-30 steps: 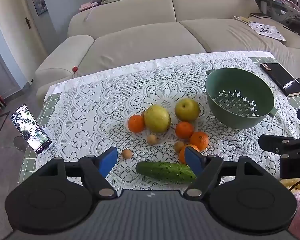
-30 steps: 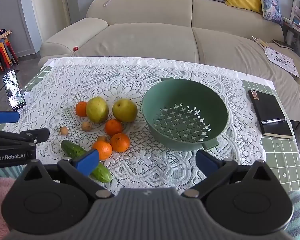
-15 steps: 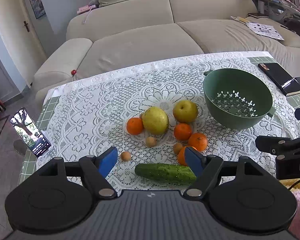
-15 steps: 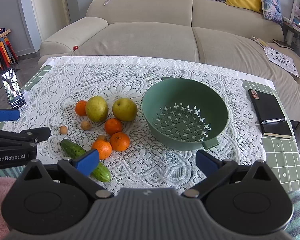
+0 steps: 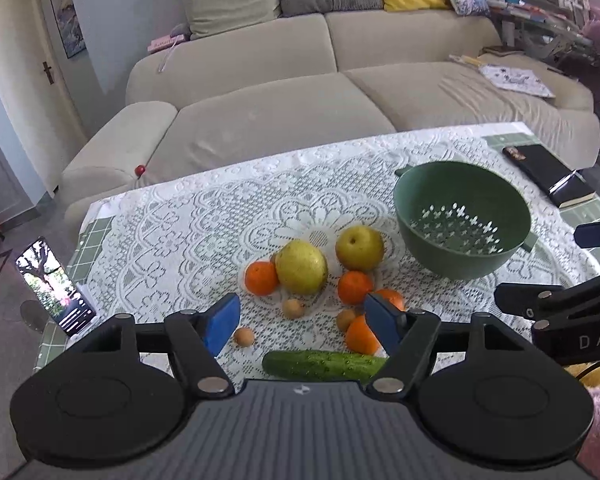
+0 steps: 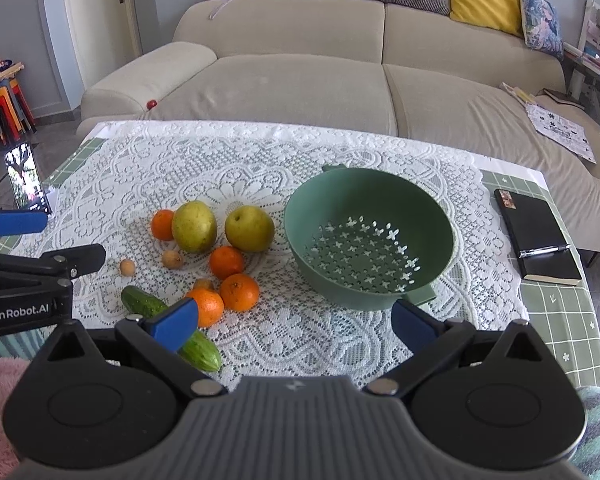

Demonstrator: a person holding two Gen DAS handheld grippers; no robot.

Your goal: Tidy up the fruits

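Lace cloth (image 6: 300, 160) is covering the worktop (image 6: 560, 312), beige sofa (image 6: 300, 80) sitting behind. Four oranges (image 6: 227, 262), two pears (image 6: 194, 226), three small brown fruits (image 6: 172, 259), one cucumber (image 6: 140, 302) are lying beside the empty green colander (image 6: 368, 240). Left tool (image 5: 300, 322) has just been closing a bit but is gaping wide around nothing; right tool (image 6: 296, 322) is gaping wide too.

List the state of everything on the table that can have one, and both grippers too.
Colander: upright, empty.
Notebook: closed, pen clipped on it.
Phone: propped up, screen lit.
Cucumber: lying flat on the lace cloth.
Left gripper: jaws open, just been closing a little, nothing between them.
Right gripper: jaws open, holding nothing.
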